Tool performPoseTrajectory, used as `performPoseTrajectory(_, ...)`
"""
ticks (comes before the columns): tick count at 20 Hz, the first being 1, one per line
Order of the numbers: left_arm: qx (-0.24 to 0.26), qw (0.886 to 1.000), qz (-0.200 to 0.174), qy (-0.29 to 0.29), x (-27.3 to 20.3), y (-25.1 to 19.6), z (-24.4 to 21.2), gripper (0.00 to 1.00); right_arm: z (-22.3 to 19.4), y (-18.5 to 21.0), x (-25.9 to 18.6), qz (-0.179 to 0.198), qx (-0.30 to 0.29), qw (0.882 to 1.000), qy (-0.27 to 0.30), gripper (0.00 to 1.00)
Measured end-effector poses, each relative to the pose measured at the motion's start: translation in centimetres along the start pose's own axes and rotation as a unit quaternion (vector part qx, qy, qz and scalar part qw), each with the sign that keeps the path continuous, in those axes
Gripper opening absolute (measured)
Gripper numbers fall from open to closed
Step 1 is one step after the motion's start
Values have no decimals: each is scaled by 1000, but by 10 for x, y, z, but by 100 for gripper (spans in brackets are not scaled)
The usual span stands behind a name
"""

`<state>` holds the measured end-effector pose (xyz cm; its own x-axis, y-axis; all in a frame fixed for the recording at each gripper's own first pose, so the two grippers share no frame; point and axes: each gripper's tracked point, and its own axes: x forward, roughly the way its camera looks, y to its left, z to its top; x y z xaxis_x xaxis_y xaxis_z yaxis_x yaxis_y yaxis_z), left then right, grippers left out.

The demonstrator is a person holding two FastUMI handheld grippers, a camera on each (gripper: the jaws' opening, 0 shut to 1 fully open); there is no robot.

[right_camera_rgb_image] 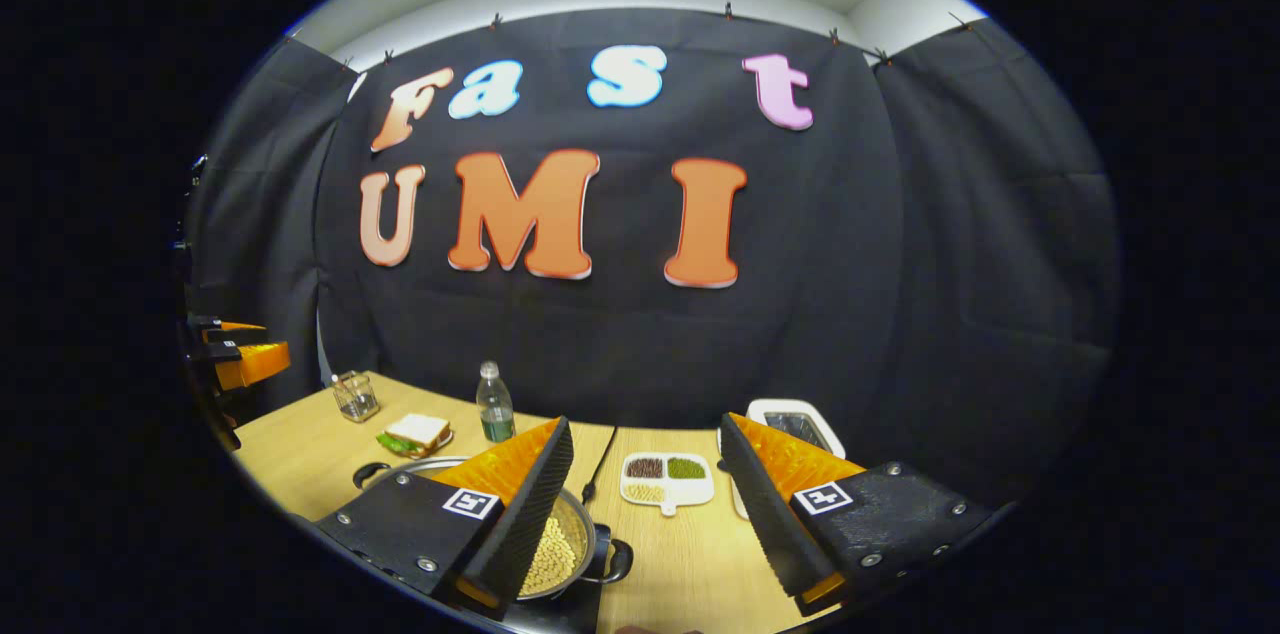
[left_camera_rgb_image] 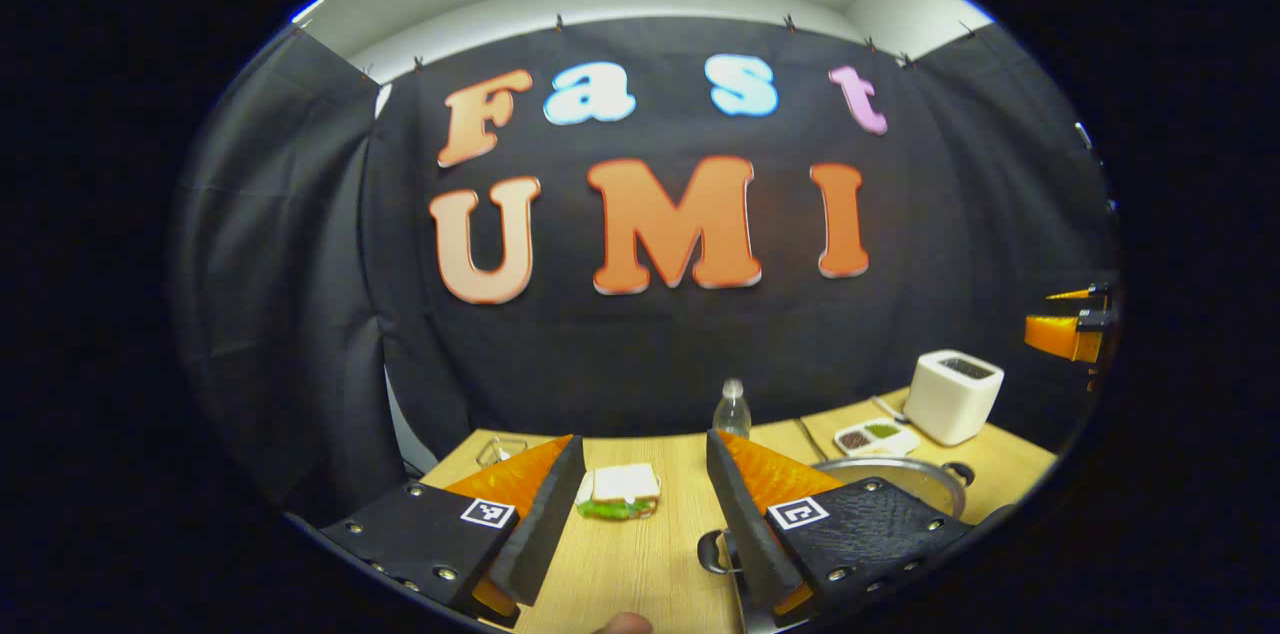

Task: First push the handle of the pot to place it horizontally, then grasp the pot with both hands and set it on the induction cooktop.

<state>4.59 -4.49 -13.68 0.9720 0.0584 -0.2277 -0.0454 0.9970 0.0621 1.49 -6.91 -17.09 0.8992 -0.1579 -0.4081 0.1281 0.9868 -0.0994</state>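
L gripper view, left to right: small clear glass container point(left_camera_rgb_image: 500, 450) sitting at 7 o'clock on the wooden table point(left_camera_rgb_image: 640, 564), partly behind the left gripper point(left_camera_rgb_image: 640, 514), whose fingers are standing wide apart w/ nothing between them but tabletop. Sandwich point(left_camera_rgb_image: 618, 494) lying in that gap at 6 o'clock, not touched. Water bottle point(left_camera_rgb_image: 732, 408) standing upright behind it near the wall. Pot point(left_camera_rgb_image: 900, 479) sitting at 5 o'clock, mostly hidden behind the gripper's right-hand finger; silver rim showing, one dark loop handle point(left_camera_rgb_image: 957, 471) at its far side, another dark loop point(left_camera_rgb_image: 712, 552) poking out low beside the finger. Divided dish point(left_camera_rgb_image: 873, 436) of grains just behind the pot, white box appliance point(left_camera_rgb_image: 953, 396) at 4 o'clock. Right gripper point(left_camera_rgb_image: 1075, 329) hanging at 3 o'clock, well apart.

R gripper view, left to right: left gripper point(right_camera_rgb_image: 235, 354) hovering at 9 o'clock over the table edge. Glass container point(right_camera_rgb_image: 356, 397), sandwich point(right_camera_rgb_image: 415, 435), bottle point(right_camera_rgb_image: 494, 403) lined up toward 7 o'clock. Pot point(right_camera_rgb_image: 565, 544) at 6 o'clock: shiny steel, no lid, holding pale yellow beans; black loop handles showing at both sides, near one point(right_camera_rgb_image: 612, 559) pointing toward 5 o'clock. It's resting on a dark slab, can't tell what. Right gripper point(right_camera_rgb_image: 645, 514) spread wide, left-hand finger overlapping the pot in view; contact unclear. Divided dish point(right_camera_rgb_image: 666, 479) in the gap, white appliance point(right_camera_rgb_image: 795, 426) behind the right-hand finger.
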Motion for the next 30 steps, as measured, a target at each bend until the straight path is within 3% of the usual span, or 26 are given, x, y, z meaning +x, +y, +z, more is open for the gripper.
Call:
performPoseTrajectory(1,-8,1000,3,-20,-10,8,25,80,21,3,-11,3,-4,1000,-23,89)
performPoseTrajectory(2,-23,999,5,-39,-27,15,47,94,43,6,-22,8,-9,999,-45,89)
performPoseTrajectory(5,-45,995,18,-93,-72,45,113,90,101,20,-54,23,-22,994,-109,97)
performPoseTrajectory(6,-46,993,25,-108,-81,56,130,89,120,24,-64,25,-22,991,-128,89)
performPoseTrajectory(7,-47,991,31,-120,-95,66,144,89,131,25,-72,26,-21,990,-138,97)
performPoseTrajectory(9,-48,989,44,-135,-116,85,163,91,149,36,-84,43,-14,987,-156,93)
performPoseTrajectory(13,-39,985,74,-150,-139,114,174,91,163,54,-98,76,2,982,-175,97)
performPoseTrajectory(16,-32,984,90,-153,-141,121,172,91,165,55,-96,78,-5,980,-181,97)
performPoseTrajectory(30,-11,983,82,-164,-140,115,181,90,175,61,-102,94,-1,973,-209,95)
